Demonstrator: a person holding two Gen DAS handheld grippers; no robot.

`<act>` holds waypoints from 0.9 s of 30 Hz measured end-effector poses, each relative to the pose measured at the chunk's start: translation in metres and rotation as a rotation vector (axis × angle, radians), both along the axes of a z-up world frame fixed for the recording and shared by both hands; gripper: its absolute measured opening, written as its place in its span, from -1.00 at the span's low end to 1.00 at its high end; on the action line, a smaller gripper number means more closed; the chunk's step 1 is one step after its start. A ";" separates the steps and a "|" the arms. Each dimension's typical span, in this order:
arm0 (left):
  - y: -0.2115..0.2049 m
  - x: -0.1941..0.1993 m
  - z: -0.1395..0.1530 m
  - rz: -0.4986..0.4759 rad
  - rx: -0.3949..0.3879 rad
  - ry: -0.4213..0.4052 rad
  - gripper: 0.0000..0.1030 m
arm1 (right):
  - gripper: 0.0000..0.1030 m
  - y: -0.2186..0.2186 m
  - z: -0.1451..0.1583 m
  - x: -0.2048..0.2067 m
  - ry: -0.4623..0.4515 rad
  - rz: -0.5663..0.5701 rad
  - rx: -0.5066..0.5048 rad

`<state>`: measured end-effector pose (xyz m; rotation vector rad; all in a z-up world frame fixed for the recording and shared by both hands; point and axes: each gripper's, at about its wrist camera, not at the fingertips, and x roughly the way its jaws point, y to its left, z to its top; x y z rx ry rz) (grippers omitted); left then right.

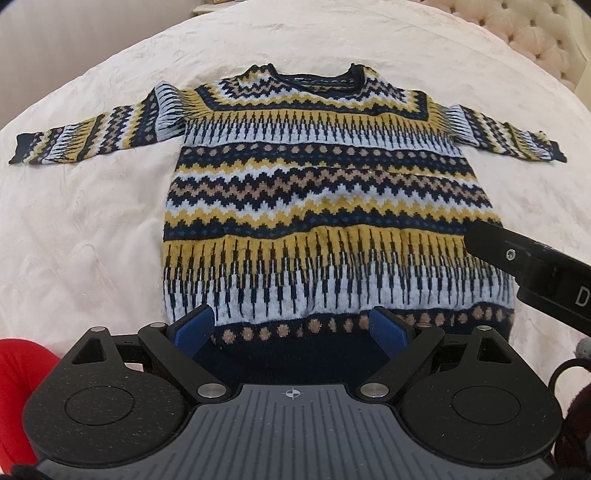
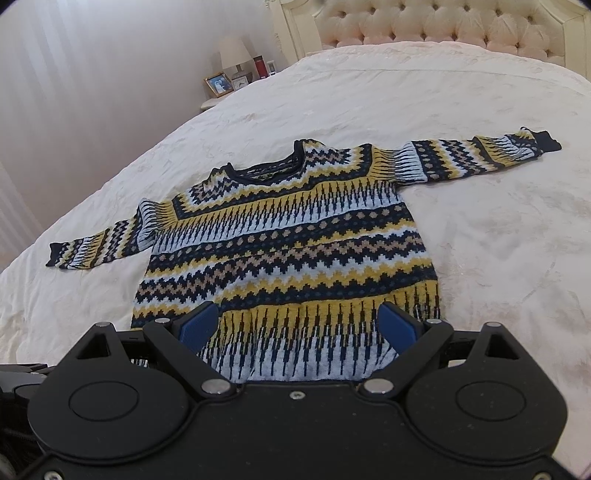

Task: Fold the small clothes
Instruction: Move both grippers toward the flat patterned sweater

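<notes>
The bed [image 2: 461, 110] carried everything: pale quilted cover, tufted headboard [image 2: 443, 26] at the far end, nightstand [image 2: 221, 101] w/ lamp [image 2: 233, 53] and photo frame [image 2: 218, 84] off to one side.

The sweater [image 1: 325, 192] lay flat, front up, roughly mid-bed, neck toward the headboard, hem nearest the cams. Both sleeves were spread straight out to the sides, cuffs well apart from the body. Prob laid out that way so every edge was reachable and the first fold could go clean; no fold was visible yet, so the task looked like it was at its start.

Left claw [image 1: 291, 325] hovered over the hem, tilted steeply down, fingers spread wide w/ the hem band showing between the blue pads [image 1: 194, 325]. Nothing pinched; pads didn't seem to press the knit. Released, empty.

Right claw [image 2: 301, 325] sat a bit further up over the lower body, angled down less steeply, also splayed wide and holding nothing; knit showed between its pads [image 2: 397, 326], no grip. In the left view its black finger [image 1: 517, 254] came in from the right edge over the sweater's side.

Both poised low near the hem, likely to pick the bottom corners or side edges next. Knit looked thick and soft, so a shallow pinch could slip.

A red thing [image 1: 22, 387] sat at the lower left edge; couldn't tell what it was.
</notes>
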<state>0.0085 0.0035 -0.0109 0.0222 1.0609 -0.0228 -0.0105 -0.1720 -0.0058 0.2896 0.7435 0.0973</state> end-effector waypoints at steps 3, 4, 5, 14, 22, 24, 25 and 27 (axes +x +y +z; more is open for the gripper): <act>0.001 0.001 0.001 0.004 -0.005 -0.004 0.77 | 0.82 0.001 0.000 0.004 -0.004 0.006 -0.001; 0.002 0.003 0.002 0.006 -0.006 -0.006 0.77 | 0.82 0.001 0.000 0.005 -0.006 0.007 0.000; 0.002 0.004 0.002 0.008 -0.008 -0.009 0.77 | 0.82 0.001 0.001 0.006 -0.008 0.009 0.002; 0.007 0.022 0.008 0.037 -0.027 -0.046 0.77 | 0.82 0.001 0.002 0.021 -0.023 0.010 -0.002; 0.012 0.036 0.009 0.064 -0.032 -0.060 0.77 | 0.82 -0.002 0.001 0.030 -0.022 0.002 0.028; 0.012 0.040 0.009 0.066 -0.029 -0.069 0.77 | 0.82 -0.002 0.000 0.032 -0.020 0.001 0.032; 0.012 0.042 0.009 0.065 -0.029 -0.077 0.77 | 0.82 -0.002 -0.001 0.033 -0.019 0.001 0.033; 0.011 0.046 0.010 0.053 -0.031 -0.098 0.77 | 0.83 -0.003 -0.002 0.035 -0.017 0.000 0.034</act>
